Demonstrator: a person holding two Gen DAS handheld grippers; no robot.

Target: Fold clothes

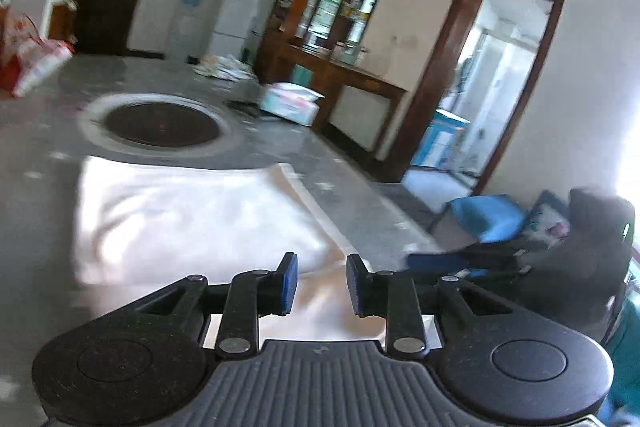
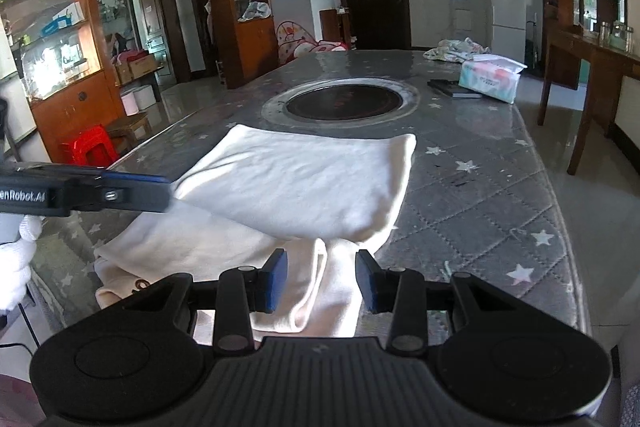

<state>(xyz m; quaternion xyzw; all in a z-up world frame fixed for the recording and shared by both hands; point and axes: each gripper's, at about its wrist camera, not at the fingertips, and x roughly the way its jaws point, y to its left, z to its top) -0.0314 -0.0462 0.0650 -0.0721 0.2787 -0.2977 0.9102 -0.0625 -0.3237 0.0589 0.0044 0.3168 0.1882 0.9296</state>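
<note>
**Two open grippers hover over a part-folded cream garment**

The right gripper (image 2: 321, 281) sits at the bottom centre of its own view, its blue-padded jaws spread wide and holding nothing. Straight ahead of it, at 12 o'clock, the cream garment (image 2: 304, 179) lies on a grey quilted table (image 2: 480, 187) printed with white stars. A narrow unfolded part of the cloth, perhaps a sleeve or hem, runs right between and under the jaws toward the near table edge.

The left gripper (image 1: 321, 283) is also wide open and empty. Its view is blurred. The garment (image 1: 192, 219) fills its 11 to 12 o'clock, with a loose cloth edge just under the jaws. In the right view, the left tool's body (image 2: 84, 191) enters from 9 o'clock, held by a white-gloved hand (image 2: 16, 259) and reaching over the garment's left side.

The folded upper part forms a broad panel, its long axis running left to right across the table. The trailing near part runs toward the person. Judging from this, the right gripper is nearer that trailing part and better placed to take it.

Farther out, at 12 o'clock, a dark round inset (image 2: 344, 101) sits in the table. A tissue pack (image 2: 490, 77) lies at 1 o'clock.
</note>
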